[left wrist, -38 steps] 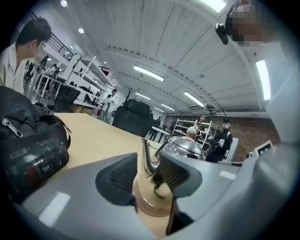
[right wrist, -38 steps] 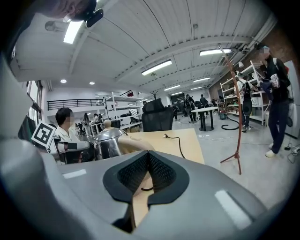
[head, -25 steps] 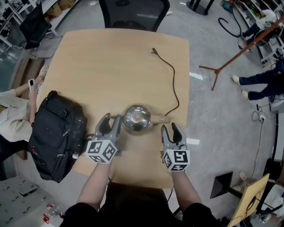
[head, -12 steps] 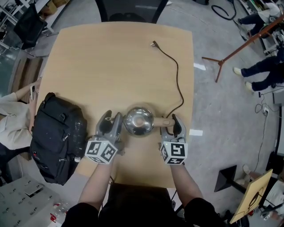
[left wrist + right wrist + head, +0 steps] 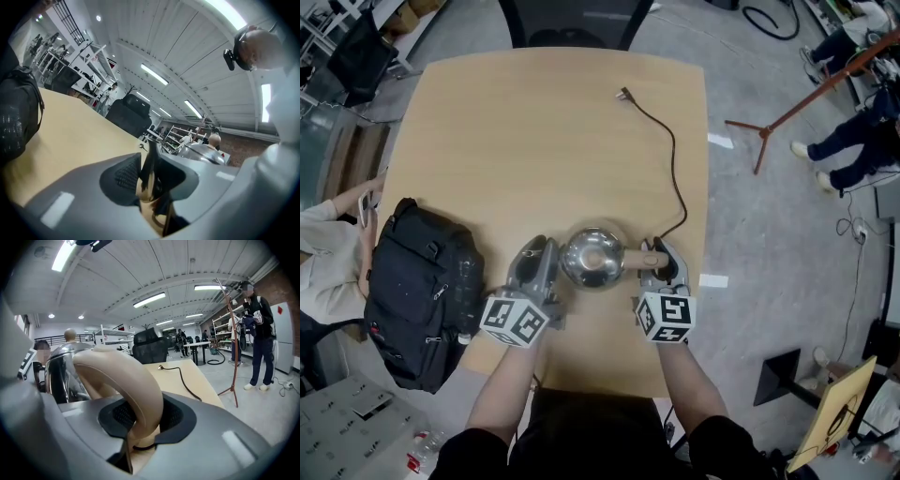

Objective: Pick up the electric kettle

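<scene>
The rounded, shiny stainless-steel electric kettle (image 5: 593,256) is standing on the light wooden table (image 5: 506,141), close to the table's near edge and somewhat right of its middle. Its curved beige plastic handle (image 5: 639,257) is pointing toward the table's right edge. The grey right gripper (image 5: 662,257) is reaching in over the table's near edge. Its jaws have just been closing and are clamping that handle, both dark pads pressing on the lower bend of the loop. The grey left gripper (image 5: 542,251) is reaching in on the kettle's other side, toward the table's left. Its jaws have likewise just been closing and are pinching a thin shiny lip at the kettle's side, though which part that is cannot be made out. A thin black power cord (image 5: 673,159) is snaking from beside the handle toward the table's far edge. A black fabric backpack (image 5: 417,291) is sitting at the table's near left corner, and a black office chair (image 5: 577,19) is standing just beyond the table's far edge.
</scene>
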`<state>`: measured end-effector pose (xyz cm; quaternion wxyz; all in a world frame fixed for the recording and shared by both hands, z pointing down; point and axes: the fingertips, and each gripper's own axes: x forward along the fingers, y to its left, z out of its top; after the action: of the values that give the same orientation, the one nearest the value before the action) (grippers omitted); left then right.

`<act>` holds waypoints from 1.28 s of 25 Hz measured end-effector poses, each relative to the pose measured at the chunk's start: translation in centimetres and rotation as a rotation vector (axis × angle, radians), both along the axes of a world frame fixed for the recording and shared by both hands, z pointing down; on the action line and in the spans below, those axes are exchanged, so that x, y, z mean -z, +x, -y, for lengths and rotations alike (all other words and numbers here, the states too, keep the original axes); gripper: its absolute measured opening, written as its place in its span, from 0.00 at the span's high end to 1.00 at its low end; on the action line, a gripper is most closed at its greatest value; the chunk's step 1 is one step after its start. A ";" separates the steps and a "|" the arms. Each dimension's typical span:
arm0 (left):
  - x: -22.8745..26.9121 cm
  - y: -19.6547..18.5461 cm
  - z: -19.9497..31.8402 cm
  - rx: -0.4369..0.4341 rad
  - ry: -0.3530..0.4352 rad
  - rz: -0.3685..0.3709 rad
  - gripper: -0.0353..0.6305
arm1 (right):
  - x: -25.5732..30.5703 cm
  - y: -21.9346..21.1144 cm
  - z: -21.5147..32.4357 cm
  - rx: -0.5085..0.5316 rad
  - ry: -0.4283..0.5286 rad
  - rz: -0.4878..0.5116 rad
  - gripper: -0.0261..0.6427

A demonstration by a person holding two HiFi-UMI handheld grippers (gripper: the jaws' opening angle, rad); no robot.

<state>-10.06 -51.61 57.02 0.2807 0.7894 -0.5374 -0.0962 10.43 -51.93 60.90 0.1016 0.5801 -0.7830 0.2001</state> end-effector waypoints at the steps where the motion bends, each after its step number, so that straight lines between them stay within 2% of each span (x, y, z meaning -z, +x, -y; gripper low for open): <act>1: 0.1 -0.1 -0.1 -0.003 -0.001 0.007 0.82 | 0.1 0.0 0.0 -0.001 0.000 0.003 0.83; 11: 5.1 0.9 -2.2 0.002 0.111 0.053 0.82 | 4.2 0.8 -2.2 0.001 0.048 0.048 0.83; 17: 8.5 1.8 -5.7 0.055 0.167 0.052 0.82 | 7.4 1.7 -4.7 0.033 0.078 0.062 0.83; 24: 12.0 2.6 -10.3 0.082 0.239 0.087 0.82 | 10.5 2.1 -8.0 0.104 0.140 0.079 0.83; 32: 14.0 2.7 -15.6 0.049 0.275 0.091 0.82 | 12.4 2.3 -13.7 0.077 0.181 0.086 0.83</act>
<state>-7.32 -36.06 43.01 0.1428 0.8107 -0.5502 -0.1400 12.73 -38.25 48.53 0.0226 0.5471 -0.8234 0.1493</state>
